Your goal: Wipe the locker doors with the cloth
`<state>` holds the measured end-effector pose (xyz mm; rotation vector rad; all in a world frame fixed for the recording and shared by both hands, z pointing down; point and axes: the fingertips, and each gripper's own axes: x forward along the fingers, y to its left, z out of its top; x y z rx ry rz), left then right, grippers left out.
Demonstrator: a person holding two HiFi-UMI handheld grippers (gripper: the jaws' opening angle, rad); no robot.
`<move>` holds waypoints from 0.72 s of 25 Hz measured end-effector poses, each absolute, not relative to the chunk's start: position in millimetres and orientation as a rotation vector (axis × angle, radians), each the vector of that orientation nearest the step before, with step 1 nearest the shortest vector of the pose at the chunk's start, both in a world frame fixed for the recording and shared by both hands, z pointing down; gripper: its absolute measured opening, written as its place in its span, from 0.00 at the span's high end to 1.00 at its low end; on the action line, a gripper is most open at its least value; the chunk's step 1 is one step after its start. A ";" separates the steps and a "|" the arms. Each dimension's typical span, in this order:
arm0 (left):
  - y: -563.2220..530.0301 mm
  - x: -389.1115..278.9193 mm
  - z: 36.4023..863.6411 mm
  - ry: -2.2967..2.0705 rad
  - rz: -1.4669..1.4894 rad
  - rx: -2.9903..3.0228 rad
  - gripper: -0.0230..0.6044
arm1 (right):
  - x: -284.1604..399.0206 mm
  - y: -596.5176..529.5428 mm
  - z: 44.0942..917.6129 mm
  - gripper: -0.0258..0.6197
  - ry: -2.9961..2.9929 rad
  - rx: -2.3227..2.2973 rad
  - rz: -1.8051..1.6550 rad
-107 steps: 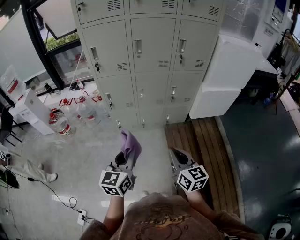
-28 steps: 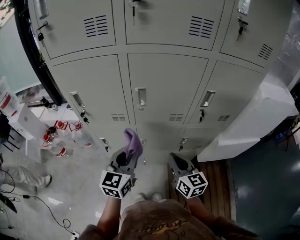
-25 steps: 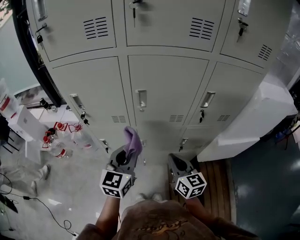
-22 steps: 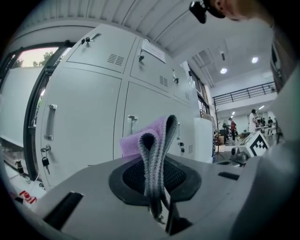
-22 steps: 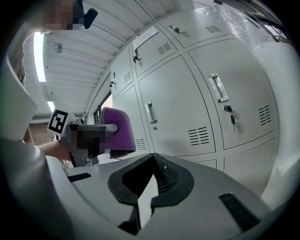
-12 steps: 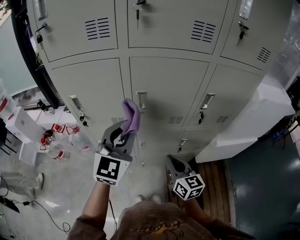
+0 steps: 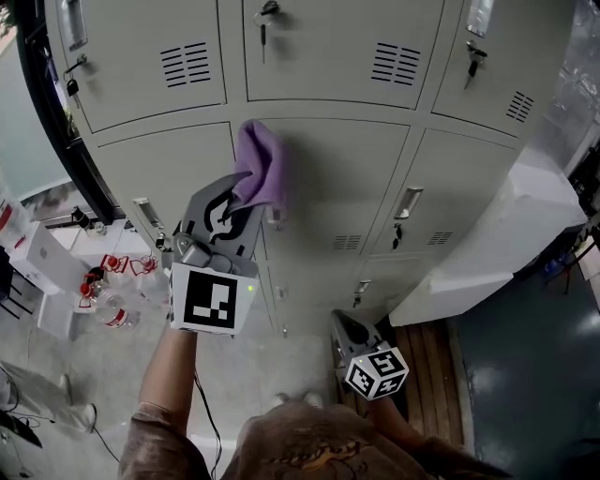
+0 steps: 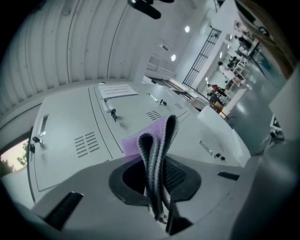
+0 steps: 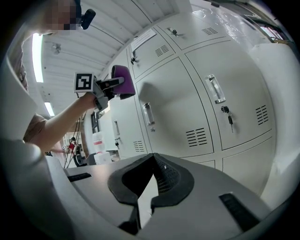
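Left gripper (image 7: pixel 236 195) clamped on purple cloth (image 7: pixel 263 167); cloth just ahead, at locker door (image 7: pixel 328 178). Right gripper (image 7: pixel 354 328) closed, empty. Risk: door handle (image 9: pixel 147 114) below snags cloth, pulling it free.

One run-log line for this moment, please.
left gripper: shut on purple cloth, at middle locker door, contact unclear | right gripper: shut, empty, held low

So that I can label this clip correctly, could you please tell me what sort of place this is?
Probably a staff locker area in a workshop or lab: a bank of grey metal lockers with keys in some locks, and large water bottles on the floor beside them.
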<state>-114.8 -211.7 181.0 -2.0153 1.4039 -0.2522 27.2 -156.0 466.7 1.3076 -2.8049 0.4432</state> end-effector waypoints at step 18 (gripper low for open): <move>-270.8 -120.9 144.0 1.306 -0.496 -1.806 0.89 | 24.0 -172.8 469.0 0.96 -2.807 1.322 0.464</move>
